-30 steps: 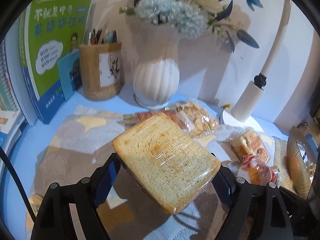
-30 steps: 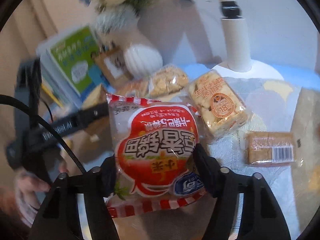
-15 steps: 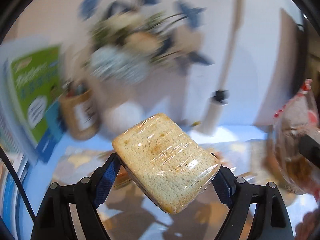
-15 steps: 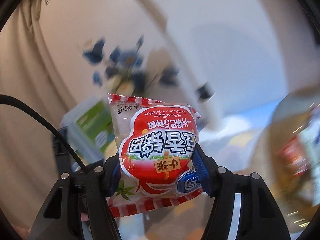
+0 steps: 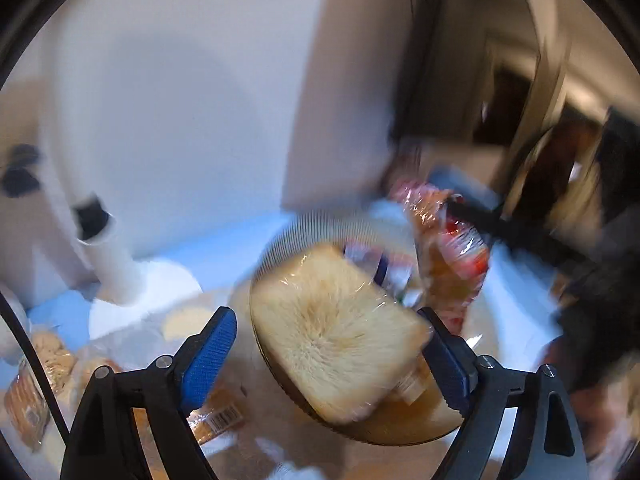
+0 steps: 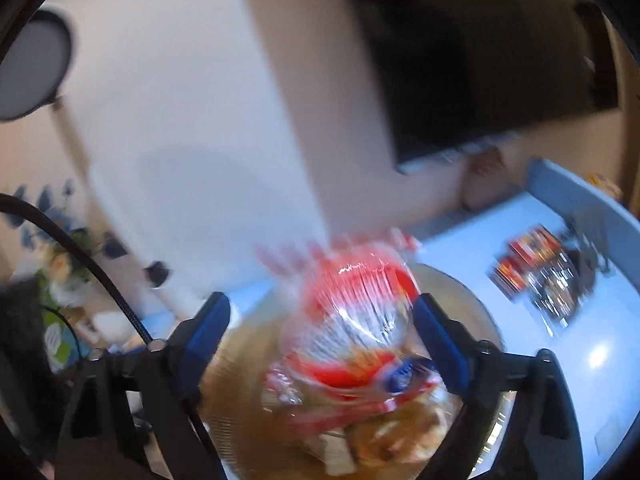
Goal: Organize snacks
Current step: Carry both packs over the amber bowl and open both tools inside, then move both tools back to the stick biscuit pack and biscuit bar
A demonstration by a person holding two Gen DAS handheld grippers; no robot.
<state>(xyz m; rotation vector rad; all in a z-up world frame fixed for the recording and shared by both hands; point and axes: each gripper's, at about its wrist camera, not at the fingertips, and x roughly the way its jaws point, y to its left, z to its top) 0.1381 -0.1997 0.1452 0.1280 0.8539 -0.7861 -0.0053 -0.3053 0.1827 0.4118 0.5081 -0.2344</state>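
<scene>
Left gripper [image 5: 326, 316] released, jaws opening. Between them, a pale square slice of bread in clear plastic wrap [image 5: 340, 344], tilted and blurred. Clear gap between the slice and the blue ribbed pad [image 5: 208, 354] on the left; right edge of the slice just beside the other pad, contact impossible to judge through the blur. Directly beyond and beneath the fingertips, a ribbed amber glass bowl [image 5: 400, 428], with the slice over its opening. Ahead and to the right of the tool, a red-and-clear snack packet [image 5: 448, 268], smeared by motion. Far to the left, a white lamp post on a round white base [image 5: 116, 276] on the light blue tabletop [image 5: 224, 252]; low on the left, beside the left finger, several wrapped biscuit packs [image 5: 44, 368].

Right gripper [image 6: 320, 300] likewise let go, jaws opening, pads not pressing on anything. Between them, the same red-and-clear snack packet [image 6: 352, 320], heavily blurred, well apart from the left pad and close to the right one. Below it, the amber bowl [image 6: 476, 312], with the packet over its inside. Off to the right of the tool, small dark and red wrapped items [image 6: 536, 276] on the blue tabletop [image 6: 592, 360]. Above, a black screen [image 6: 480, 60] on the wall.
</scene>
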